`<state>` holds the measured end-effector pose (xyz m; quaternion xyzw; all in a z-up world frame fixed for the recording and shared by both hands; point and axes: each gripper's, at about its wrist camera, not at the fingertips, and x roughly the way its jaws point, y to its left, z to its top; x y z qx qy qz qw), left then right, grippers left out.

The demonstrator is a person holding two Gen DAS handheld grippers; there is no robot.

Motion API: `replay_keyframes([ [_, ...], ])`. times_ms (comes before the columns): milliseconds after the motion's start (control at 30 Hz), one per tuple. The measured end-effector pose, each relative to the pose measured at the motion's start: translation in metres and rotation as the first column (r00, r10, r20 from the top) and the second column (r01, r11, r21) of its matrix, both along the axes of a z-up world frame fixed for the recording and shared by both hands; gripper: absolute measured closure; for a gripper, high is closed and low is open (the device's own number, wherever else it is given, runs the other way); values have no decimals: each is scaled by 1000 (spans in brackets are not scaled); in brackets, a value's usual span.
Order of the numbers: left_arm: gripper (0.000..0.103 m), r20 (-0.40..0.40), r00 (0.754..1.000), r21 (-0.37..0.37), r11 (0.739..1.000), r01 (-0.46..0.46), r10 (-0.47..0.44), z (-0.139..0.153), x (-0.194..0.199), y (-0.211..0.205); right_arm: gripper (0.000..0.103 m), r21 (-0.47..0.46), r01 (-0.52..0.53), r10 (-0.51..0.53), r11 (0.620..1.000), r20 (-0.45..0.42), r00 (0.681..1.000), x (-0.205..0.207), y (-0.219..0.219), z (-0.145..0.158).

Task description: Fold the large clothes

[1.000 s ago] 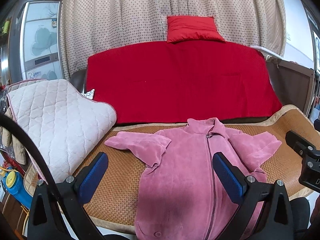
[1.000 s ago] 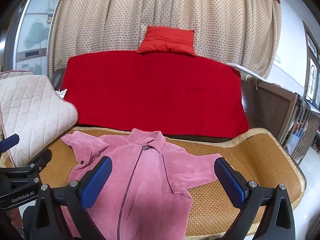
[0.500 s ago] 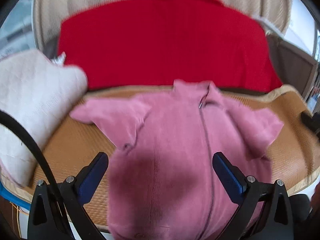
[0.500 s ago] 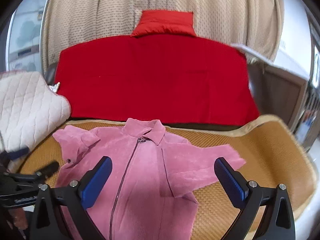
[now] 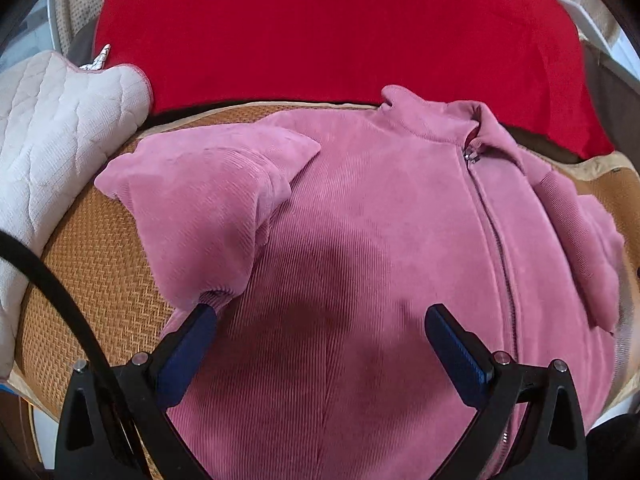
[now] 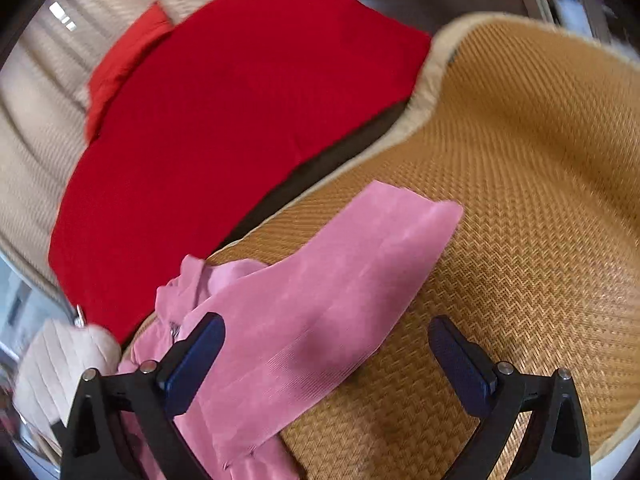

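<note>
- Jacket (image 5: 360,240): a pink corduroy one with a zip, lying front-up on the woven mat (image 5: 100,264), its collar towards the red sofa back (image 5: 340,28) and its hem towards the person.
- Its long axis follows the zip (image 5: 492,232), running from the near edge of the mat away to the sofa; the sleeves stick out to either side of that line.
- Left gripper (image 5: 320,340) is spread wide with nothing between its fingers, low over the lower chest. One blue pad (image 5: 188,344) sits right at the cuff of the left sleeve (image 5: 208,208), which is doubled back on itself and points towards the quilted pad (image 5: 52,136).
- Right gripper (image 6: 326,360) is also spread wide and empty. In its blurred view the right sleeve (image 6: 340,280) lies flat on the mat (image 6: 520,200) and runs forward from between the fingers, its cuff end well ahead.
- Each hand is nearer its own sleeve: the left has a cuff almost at its fingertip, the right hangs over the sleeve's upper part with the cuff still ahead of it.
- My judgement: the fold has hardly begun, and the likely next move is to take each sleeve and lay it inward across the zip line. The bunched left sleeve may want straightening first.
</note>
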<state>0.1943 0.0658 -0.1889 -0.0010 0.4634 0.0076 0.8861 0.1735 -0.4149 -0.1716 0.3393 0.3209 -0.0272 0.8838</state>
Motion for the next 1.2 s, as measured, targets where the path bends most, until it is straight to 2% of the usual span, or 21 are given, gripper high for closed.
replay_keyframes([
  [67, 0, 1, 1000, 14, 1000, -12, 12, -4, 2, -2, 13, 64, -6, 6, 998, 6, 1000, 8, -8, -6],
  [100, 0, -8, 1000, 20, 1000, -10, 10, -7, 3, -3, 20, 112, -5, 5, 994, 0, 1000, 14, -13, -11],
  [200, 0, -49, 999, 56, 998, 13, -10, -16, 8, -10, 27, 180, 43, -34, 983, -49, 998, 25, -26, -24],
  [300, 0, -58, 998, 88, 996, 26, -21, -21, 8, -16, 35, 190, 126, -106, 974, -112, 988, 26, -38, -32],
  [333, 0, -54, 998, 87, 996, 25, -21, -20, 8, -16, 39, 193, 143, -123, 971, -113, 986, 26, -42, -33],
  [433, 0, -65, 998, 66, 998, 17, -13, -22, 9, -14, 39, 151, 185, -171, 971, -103, 980, 34, -52, -33],
  [567, 0, -91, 996, 23, 1000, -3, 5, -23, 9, -9, 39, 142, 190, -180, 971, -84, 980, 48, -57, -32],
  [600, 0, -91, 996, 18, 1000, 2, 0, -24, 9, -7, 43, 134, 189, -180, 973, -78, 981, 52, -56, -30],
  [667, 0, -86, 996, 16, 1000, 11, -10, -24, 7, -7, 51, 93, 191, -184, 977, -77, 980, 67, -52, -28],
  [700, 0, -81, 997, 18, 1000, 16, -15, -24, 6, -7, 64, 72, 186, -181, 980, -72, 981, 71, -50, -25],
  [733, 0, -75, 997, 15, 1000, 20, -19, -25, 5, -7, 72, 45, 177, -173, 983, -77, 982, 78, -46, -26],
  [767, 0, -69, 997, 9, 1000, 24, -23, -25, 5, -5, 75, 16, 175, -174, 984, -76, 982, 82, -43, -27],
  [833, 0, -62, 998, -3, 1000, 27, -27, -26, 3, -3, 90, -39, 169, -172, 985, -78, 982, 88, -39, -27],
  [967, 0, -38, 999, 5, 999, 38, -38, -26, -6, -2, 95, -56, 150, -151, 987, -21, 988, 85, -31, -23],
  [1100, 0, -74, 997, -7, 999, 33, -33, -19, -7, 2, 95, -12, 72, -71, 997, 75, 995, 79, -17, -8],
  [1200, 0, -16, 1000, -28, 999, -18, 17, -6, -14, 12, 95, 8, 25, -26, 1000, 100, 995, 78, -4, -1],
])
